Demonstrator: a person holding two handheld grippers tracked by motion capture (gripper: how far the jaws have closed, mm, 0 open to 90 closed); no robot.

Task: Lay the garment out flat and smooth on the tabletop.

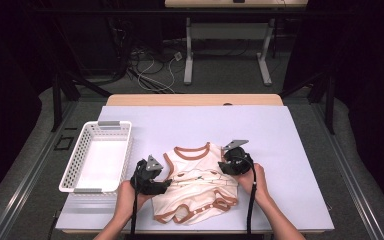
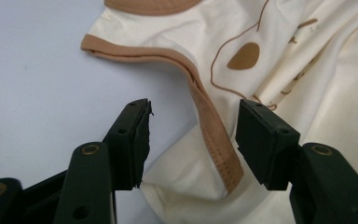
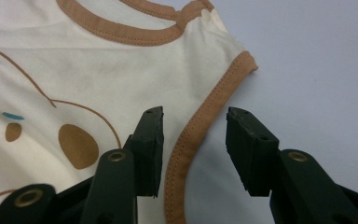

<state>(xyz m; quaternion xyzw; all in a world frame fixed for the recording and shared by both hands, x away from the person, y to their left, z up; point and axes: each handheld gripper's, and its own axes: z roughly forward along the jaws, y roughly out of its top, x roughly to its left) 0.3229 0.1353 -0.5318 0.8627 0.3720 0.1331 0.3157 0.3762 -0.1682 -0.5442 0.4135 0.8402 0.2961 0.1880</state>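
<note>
Both grippers, left gripper (image 1: 166,184) and right gripper (image 1: 223,166), have fingers apart, a brown armhole hem of the bodysuit (image 1: 196,181) between each pair; folding and the basket (image 1: 98,156) seemingly remain.

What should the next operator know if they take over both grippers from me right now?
Left gripper: open, jaws straddling the brown-trimmed armhole edge of the baby bodysuit, not pinching it.
Right gripper: open, jaws either side of the other armhole trim, pads off the cloth.
Bodysuit: lying on the white mat, partly rumpled, neck away from the person.
White basket: at the mat's left edge, nothing in it.
Done: both grippers lined up at the armholes.
Left: probably close on both trims, then fold or lift the garment.
</note>
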